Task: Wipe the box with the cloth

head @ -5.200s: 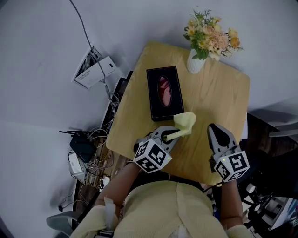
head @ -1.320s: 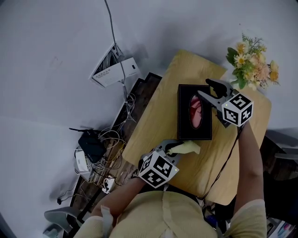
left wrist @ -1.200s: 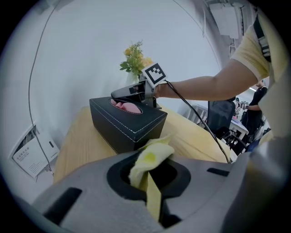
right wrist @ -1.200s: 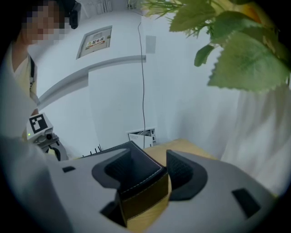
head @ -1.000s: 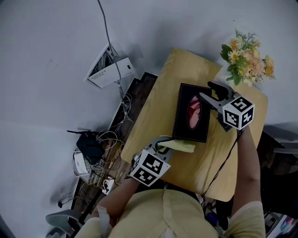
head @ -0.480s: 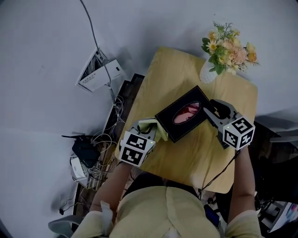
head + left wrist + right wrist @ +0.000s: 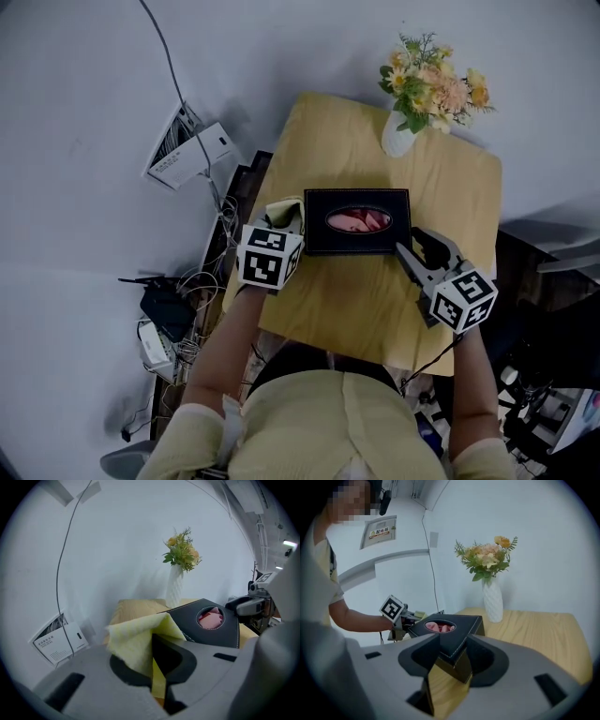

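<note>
The box (image 7: 356, 220) lies mid-table (image 7: 370, 314). The left gripper (image 7: 289, 225) is clamped on the yellow cloth (image 7: 283, 212) at the box's left end. The right gripper (image 7: 409, 247), its jaws just closing, pinches the box's near right corner.

A wall sign (image 7: 378, 532) at the upper left of the right gripper view bears a small green mark and dark characters that look like 配电箱. They are small, so the reading is unsure. The white device (image 7: 60, 641) at the lower left of the left gripper view carries print too fine to read.
</note>
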